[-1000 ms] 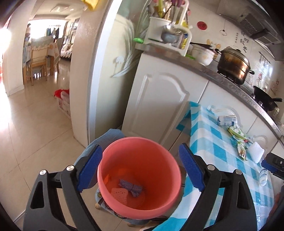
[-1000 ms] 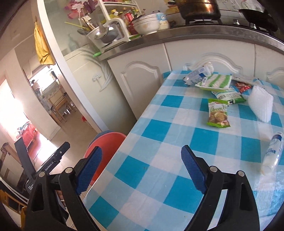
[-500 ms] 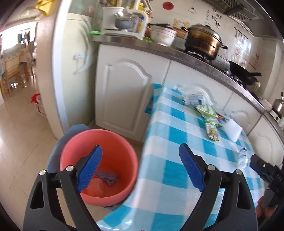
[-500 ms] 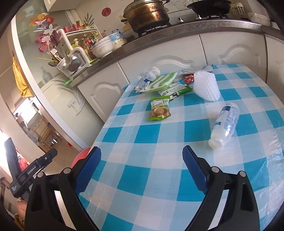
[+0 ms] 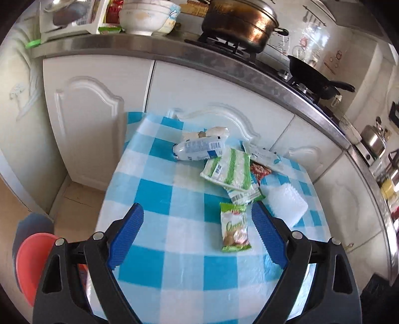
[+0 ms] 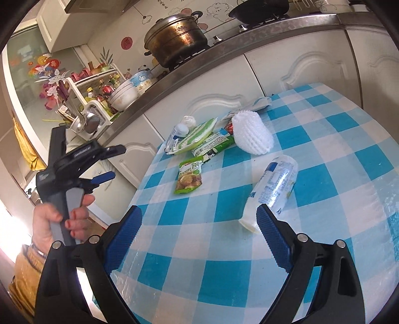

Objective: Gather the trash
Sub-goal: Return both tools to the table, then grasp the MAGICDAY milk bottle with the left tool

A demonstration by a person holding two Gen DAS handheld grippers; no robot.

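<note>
Trash lies on the blue-checked table (image 5: 154, 199): a green snack packet (image 5: 235, 230) (image 6: 190, 177), a green-striped pack (image 5: 228, 169), a crushed bottle (image 5: 199, 149) and white foam netting (image 5: 286, 203) (image 6: 251, 134). A clear plastic bottle (image 6: 271, 187) lies on its side just beyond my right gripper (image 6: 199, 236), which is open and empty. My left gripper (image 5: 198, 236) is open over the table, the snack packet just inside its right finger. The red bucket (image 5: 30, 264) sits on the floor at lower left.
White cabinets and a steel counter run behind the table, with a brass pot (image 5: 239, 22), a black pan (image 5: 311, 74), bowls (image 5: 144, 15) and a utensil rack (image 6: 84, 109). A hand (image 6: 57, 219) holds the left gripper's handle at the table's left edge.
My left gripper swung right from over the red bucket to over the table's trash. The right gripper moved in over the table, and the clear bottle now lies close to its right finger.
</note>
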